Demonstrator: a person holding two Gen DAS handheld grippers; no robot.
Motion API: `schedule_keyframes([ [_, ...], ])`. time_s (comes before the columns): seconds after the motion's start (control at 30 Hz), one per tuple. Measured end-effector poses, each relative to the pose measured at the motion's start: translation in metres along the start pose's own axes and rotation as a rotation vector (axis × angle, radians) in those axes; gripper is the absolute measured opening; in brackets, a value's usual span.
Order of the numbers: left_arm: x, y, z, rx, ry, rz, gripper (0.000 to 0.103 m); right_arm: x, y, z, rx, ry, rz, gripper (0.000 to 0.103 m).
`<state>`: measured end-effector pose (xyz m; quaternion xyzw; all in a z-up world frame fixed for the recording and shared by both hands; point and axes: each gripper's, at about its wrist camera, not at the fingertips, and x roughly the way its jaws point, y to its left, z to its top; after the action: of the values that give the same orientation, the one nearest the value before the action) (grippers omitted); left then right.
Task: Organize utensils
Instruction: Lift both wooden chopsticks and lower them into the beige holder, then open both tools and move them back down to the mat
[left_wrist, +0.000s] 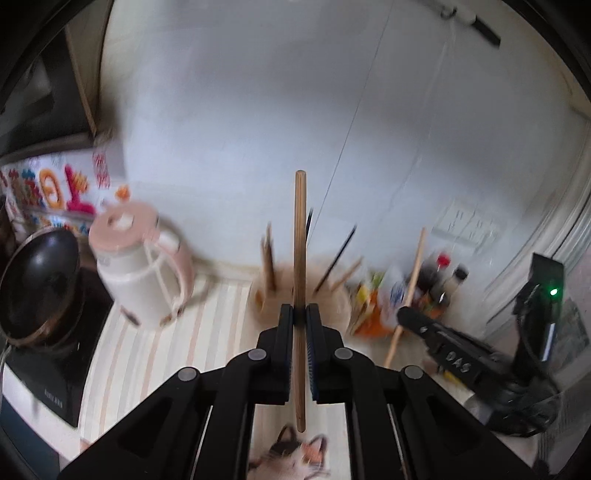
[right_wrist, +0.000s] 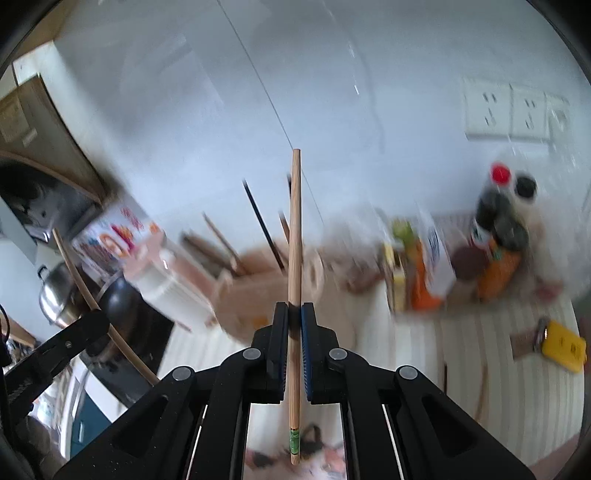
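My left gripper (left_wrist: 300, 308) is shut on a wooden chopstick (left_wrist: 300, 236) that stands upright between the fingers. Behind it a round wooden utensil holder (left_wrist: 332, 299) holds several chopsticks. My right gripper (right_wrist: 294, 306) is shut on another wooden chopstick (right_wrist: 294, 229) with a green band near its lower end. The holder (right_wrist: 255, 291) sits just behind it, with several sticks leaning in it. The right gripper (left_wrist: 410, 318) with its chopstick also shows at the right of the left wrist view. The left gripper (right_wrist: 92, 325) with its chopstick shows at the left of the right wrist view.
A pink and white kettle (left_wrist: 140, 266) and a black pan (left_wrist: 40, 280) on a cooktop stand to the left. Sauce bottles (right_wrist: 498, 229) and packets (right_wrist: 421, 269) crowd the back right by the wall. A yellow object (right_wrist: 563, 345) lies on the striped counter at right.
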<state>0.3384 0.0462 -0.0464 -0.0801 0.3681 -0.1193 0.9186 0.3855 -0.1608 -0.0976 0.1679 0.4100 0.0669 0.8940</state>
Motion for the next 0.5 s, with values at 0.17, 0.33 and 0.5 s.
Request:
schedule_keyframes([
  [0.17, 0.018, -0.001, 0.047, -0.003, -0.046, 0.006, 0.004, 0.015, 0.010, 0.055, 0.012, -0.080, 0.001, 0.007],
  [0.33, 0.050, 0.002, 0.087, -0.005, -0.070, 0.041, 0.004, 0.042, 0.016, 0.096, 0.023, -0.152, -0.021, 0.007],
  [0.5, 0.079, 0.008, 0.107, -0.018, -0.071, 0.085, 0.004, 0.067, 0.023, 0.117, 0.023, -0.213, -0.053, 0.007],
])
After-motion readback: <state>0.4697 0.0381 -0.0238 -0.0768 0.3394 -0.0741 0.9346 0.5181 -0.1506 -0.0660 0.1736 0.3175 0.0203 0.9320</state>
